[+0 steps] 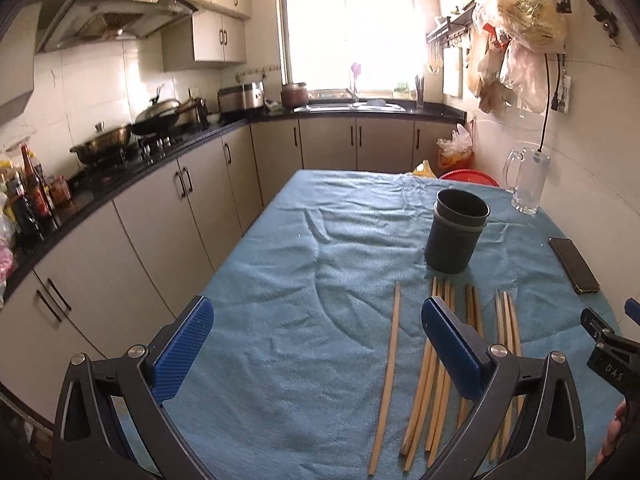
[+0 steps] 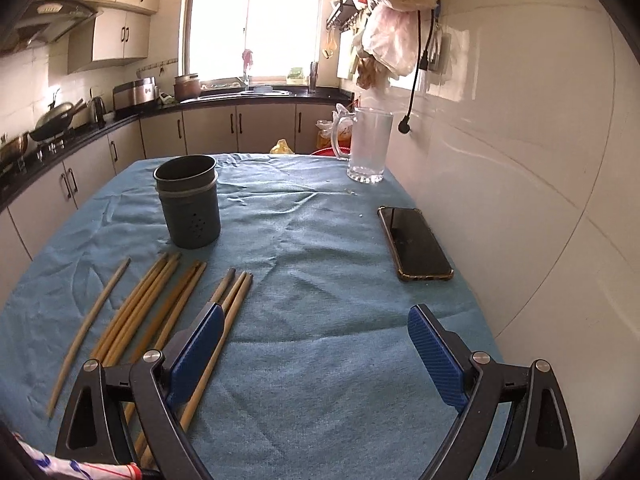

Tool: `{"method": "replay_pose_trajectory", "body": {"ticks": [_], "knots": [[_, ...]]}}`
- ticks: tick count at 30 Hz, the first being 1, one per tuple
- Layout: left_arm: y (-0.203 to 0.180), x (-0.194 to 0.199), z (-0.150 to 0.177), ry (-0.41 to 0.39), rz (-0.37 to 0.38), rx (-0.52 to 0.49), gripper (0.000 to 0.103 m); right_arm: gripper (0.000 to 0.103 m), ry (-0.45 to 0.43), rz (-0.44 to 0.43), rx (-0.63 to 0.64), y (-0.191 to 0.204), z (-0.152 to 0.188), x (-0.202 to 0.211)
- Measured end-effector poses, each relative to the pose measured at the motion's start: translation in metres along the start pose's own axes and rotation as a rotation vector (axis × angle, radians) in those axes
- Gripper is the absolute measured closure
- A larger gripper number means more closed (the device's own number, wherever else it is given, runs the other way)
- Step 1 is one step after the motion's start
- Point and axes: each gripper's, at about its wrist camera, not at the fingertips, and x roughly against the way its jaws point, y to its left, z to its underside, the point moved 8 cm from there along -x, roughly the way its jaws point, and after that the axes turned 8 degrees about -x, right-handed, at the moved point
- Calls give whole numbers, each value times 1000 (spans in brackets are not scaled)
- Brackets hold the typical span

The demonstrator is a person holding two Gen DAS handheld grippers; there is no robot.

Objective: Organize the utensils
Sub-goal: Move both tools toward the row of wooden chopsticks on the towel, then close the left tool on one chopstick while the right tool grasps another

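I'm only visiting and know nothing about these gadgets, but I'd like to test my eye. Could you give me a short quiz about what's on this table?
1. True or false: the dark holder already has chopsticks standing in it.
2. What lies nearest the wall: A) the phone, B) the single chopstick, C) the dark holder?
3. Fill in: both the left gripper and the right gripper are ____, with nothing between their blue pads.

Key: 1. False: no chopsticks stick out of it; they lie on the blue cloth in front of it. 2. A. 3. open.
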Motion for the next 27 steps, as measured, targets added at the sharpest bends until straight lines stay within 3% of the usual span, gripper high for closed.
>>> {"method": "replay_pose_trajectory", "body": {"ticks": [15,20,24,27], "knots": [[4,-9,1,-15,-47,-13,0,8,14,41,23,1,8,-12],[3,-19,-5,-5,16,-30,0,8,-93,6,-33,-11,-8,-1],[-7,-40,-14,43,108,-83,0,8,40,-139,-75,-13,-13,-20],[-21,-65,-17,101,191,-96,0,23,170,-258,-132,-10,-7,-43]]}}
